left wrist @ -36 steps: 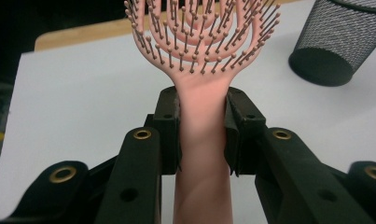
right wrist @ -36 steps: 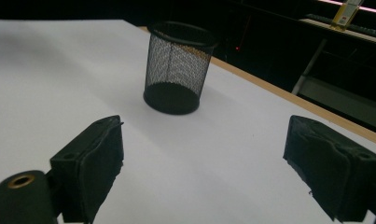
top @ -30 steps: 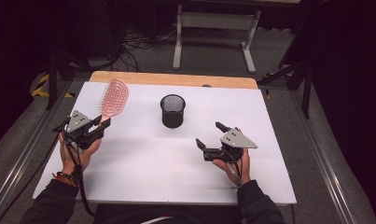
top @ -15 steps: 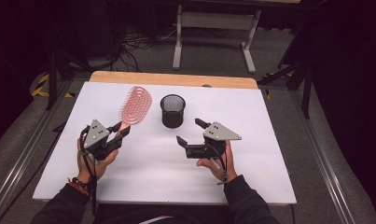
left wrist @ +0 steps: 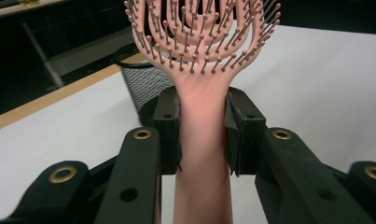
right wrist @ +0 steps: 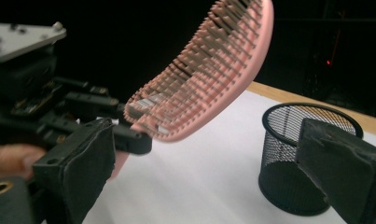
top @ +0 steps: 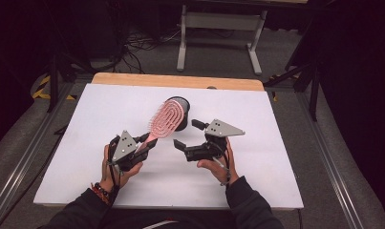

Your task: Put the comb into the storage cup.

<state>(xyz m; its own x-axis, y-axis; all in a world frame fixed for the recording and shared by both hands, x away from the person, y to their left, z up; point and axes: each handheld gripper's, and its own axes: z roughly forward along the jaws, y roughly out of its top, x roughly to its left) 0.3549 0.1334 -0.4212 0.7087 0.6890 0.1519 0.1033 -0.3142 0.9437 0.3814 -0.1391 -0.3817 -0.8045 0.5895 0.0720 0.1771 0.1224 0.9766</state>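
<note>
Pink plastic is what I'm steering by: the hairbrush [top: 165, 120] is clamped by its handle in my left gripper [top: 141, 144], jaws pressed on either side of the neck, held clear above the white table [top: 276, 143]. Its long axis runs up and away from those jaws, so the head hangs in front of the black mesh cup [top: 181, 104] at the table's far middle. My right gripper [top: 186, 136] sits just beside the brush with jaws wide apart and empty. I judge the left hand is the one placed to tip the brush into the cup.

From the left gripper view I get the grip itself, handle [left wrist: 202, 158] squeezed square between the pads, bristles facing the camera. From the right gripper view I get the side profile: the head [right wrist: 209, 79] curves high, off to one side of the cup [right wrist: 300, 161] rather than over its mouth.
</note>
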